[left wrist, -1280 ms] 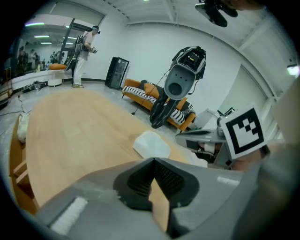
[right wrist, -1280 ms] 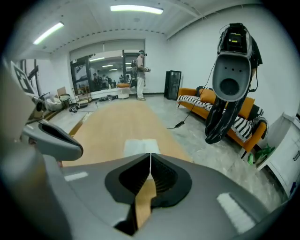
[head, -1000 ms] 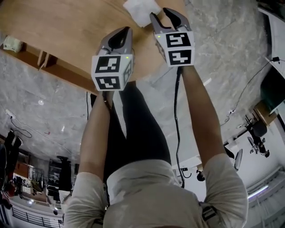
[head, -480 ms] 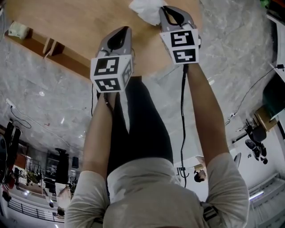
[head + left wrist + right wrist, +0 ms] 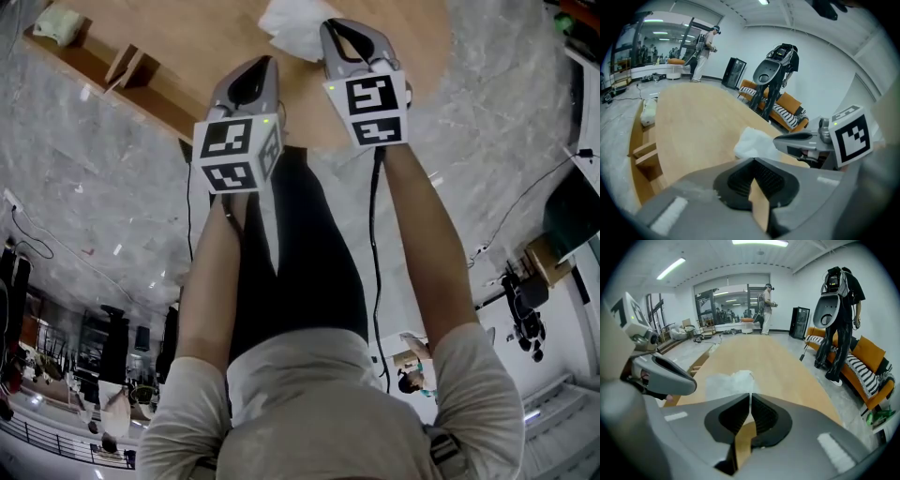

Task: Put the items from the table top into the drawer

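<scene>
A crumpled white cloth [image 5: 289,26] lies on the wooden table [image 5: 187,47], at the tips of my right gripper [image 5: 328,26]. That gripper's jaws have just been closing and now pinch the near edge of the cloth [image 5: 729,380]. My left gripper [image 5: 262,64] hovers beside it over the table's near edge, shut with nothing in it. In the left gripper view the cloth [image 5: 752,143] bunches up against the right gripper [image 5: 780,139]. An open wooden drawer [image 5: 89,56] juts from the table's left side, with a pale item [image 5: 58,23] in it.
A black robot on a stand [image 5: 776,70] and an orange sofa [image 5: 787,117] are beyond the table's far side. A person [image 5: 708,51] stands far off. A black cable [image 5: 375,253] hangs from the right gripper along the arm.
The right gripper's jaws went from wide open to shut at the cloth. Both grippers shifted sideways, and the cloth went along toward the drawer side.
</scene>
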Available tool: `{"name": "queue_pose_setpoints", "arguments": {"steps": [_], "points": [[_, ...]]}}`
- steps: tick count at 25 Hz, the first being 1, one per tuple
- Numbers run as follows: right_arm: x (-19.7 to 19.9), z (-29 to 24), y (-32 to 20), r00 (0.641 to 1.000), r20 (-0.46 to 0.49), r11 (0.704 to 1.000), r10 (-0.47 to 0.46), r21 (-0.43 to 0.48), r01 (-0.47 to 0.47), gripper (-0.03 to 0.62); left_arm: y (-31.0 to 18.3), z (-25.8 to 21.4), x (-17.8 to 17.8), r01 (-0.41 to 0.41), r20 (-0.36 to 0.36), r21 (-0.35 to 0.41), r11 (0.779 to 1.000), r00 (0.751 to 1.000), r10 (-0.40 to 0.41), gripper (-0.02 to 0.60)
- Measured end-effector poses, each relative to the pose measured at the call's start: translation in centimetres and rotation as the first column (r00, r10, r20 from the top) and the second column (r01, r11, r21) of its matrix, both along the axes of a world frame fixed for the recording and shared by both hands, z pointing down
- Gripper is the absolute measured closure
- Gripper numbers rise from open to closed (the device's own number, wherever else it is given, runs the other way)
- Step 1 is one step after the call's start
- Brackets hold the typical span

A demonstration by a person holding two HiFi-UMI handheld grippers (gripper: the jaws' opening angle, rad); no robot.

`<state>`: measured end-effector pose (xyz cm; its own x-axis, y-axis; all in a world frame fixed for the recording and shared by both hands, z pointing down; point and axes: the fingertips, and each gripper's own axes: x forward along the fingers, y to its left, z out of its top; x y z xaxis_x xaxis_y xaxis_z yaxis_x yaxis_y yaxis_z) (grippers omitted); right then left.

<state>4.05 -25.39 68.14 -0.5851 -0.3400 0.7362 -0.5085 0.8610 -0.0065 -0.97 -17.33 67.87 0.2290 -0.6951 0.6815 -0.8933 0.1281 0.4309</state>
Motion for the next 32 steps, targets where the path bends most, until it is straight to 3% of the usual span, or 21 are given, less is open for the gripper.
{"name": "queue_pose_setpoints", "arguments": {"steps": [15,32], "points": [[-11.4,-0.9,10.0,0.987,0.037,0.987,-0.159,-0.005,0.160,0.575,10.7,0.6,-9.2,0.157,0.009,-0.033,0.987,0.988,-0.157,0.561],[-19.6,-0.5,19.3,0.982,0.062,0.983,-0.178,-0.041,0.181,0.574,19.6,0.9,-15.9,0.216,0.012,-0.045,0.975,0.976,-0.216,0.561]]}}
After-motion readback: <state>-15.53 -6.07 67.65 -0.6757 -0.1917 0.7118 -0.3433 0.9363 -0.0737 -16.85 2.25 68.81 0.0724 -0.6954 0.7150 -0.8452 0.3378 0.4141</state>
